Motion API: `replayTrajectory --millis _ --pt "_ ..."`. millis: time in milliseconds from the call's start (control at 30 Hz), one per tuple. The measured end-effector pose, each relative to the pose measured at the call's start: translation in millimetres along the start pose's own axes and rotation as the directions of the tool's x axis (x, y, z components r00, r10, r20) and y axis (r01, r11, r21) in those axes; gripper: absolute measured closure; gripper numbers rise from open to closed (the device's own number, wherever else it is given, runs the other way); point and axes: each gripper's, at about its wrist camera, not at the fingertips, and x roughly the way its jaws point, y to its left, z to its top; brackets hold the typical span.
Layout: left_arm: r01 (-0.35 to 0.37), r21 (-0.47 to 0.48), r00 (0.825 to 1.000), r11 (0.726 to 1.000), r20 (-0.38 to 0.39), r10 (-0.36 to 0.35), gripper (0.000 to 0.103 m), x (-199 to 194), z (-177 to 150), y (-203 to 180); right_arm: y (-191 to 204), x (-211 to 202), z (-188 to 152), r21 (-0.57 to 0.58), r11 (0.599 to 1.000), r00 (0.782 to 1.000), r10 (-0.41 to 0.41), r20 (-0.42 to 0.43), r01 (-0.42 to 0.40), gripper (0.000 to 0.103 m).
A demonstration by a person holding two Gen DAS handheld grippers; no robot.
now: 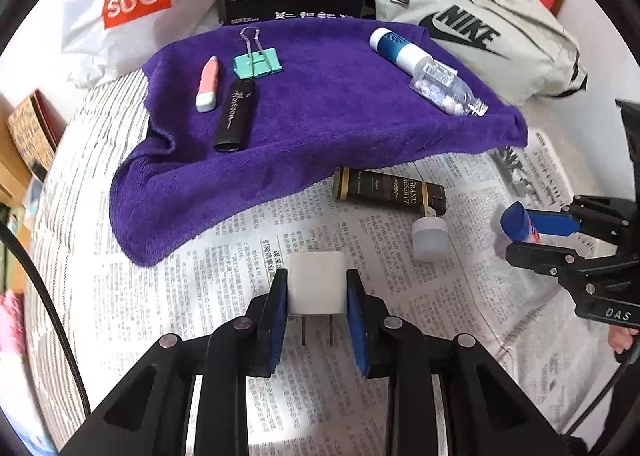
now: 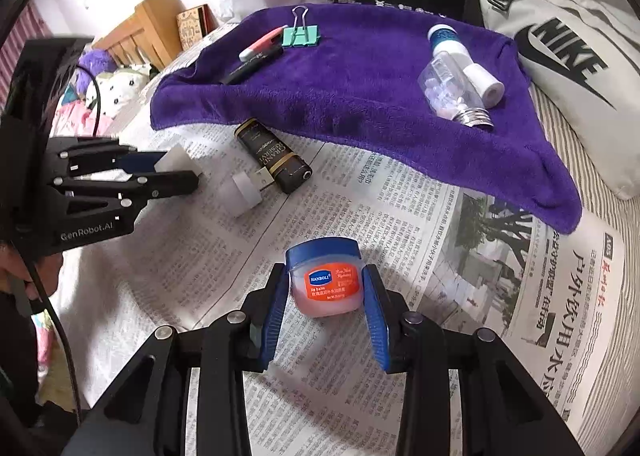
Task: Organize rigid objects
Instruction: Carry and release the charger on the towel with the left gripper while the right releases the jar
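Newspaper point(image 2: 400, 216) — fingers point(image 2: 276, 312) grip jar point(image 2: 325, 280).

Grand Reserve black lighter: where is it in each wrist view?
Left wrist: the Grand Reserve lighter lies right of centre on the newspaper, just below the purple towel's front edge.
Right wrist: the same lighter lies left of centre, angled, below the towel's near edge.
Shared landmark: the small white jar beside it.

White plug adapter point(image 1: 316, 282) prongs-back, blue-lidded pink balm jar point(image 2: 326, 280) upright, over newspaper
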Motion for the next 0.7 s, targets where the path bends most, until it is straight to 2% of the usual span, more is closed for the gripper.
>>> replayTrajectory --millis 333,700 --pt "0.009 -0.020 1.000 1.000 0.014 -0.009 0.077 -8.4 -2.3 8.7 -10.1 -13.6 5.4 0.026 0.999 0.999 0.028 0.026 -0.028 0.066" --pt "0.012 -0.014 0.999 1.000 0.051 -0.012 0.077 -23.0 13.8 18.4 -10.7 -26.4 20.4 0.019 0.998 0.996 0.053 0.065 -0.055 0.065"
